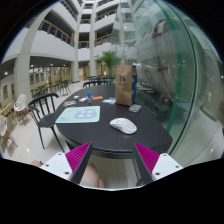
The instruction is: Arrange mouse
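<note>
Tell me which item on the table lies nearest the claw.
The white mouse, on the dark round table just ahead of the open claw. The mouse pad and the brown bag lie farther off.

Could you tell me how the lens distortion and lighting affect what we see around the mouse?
Gripper view: strong fisheye bend curves the table edge and building; bright daylight, soft shadows; the mouse is fairly sharp beyond the open gripper.

The claw hangs level, its two pink-padded fingers spread apart, gripping nothing
</note>
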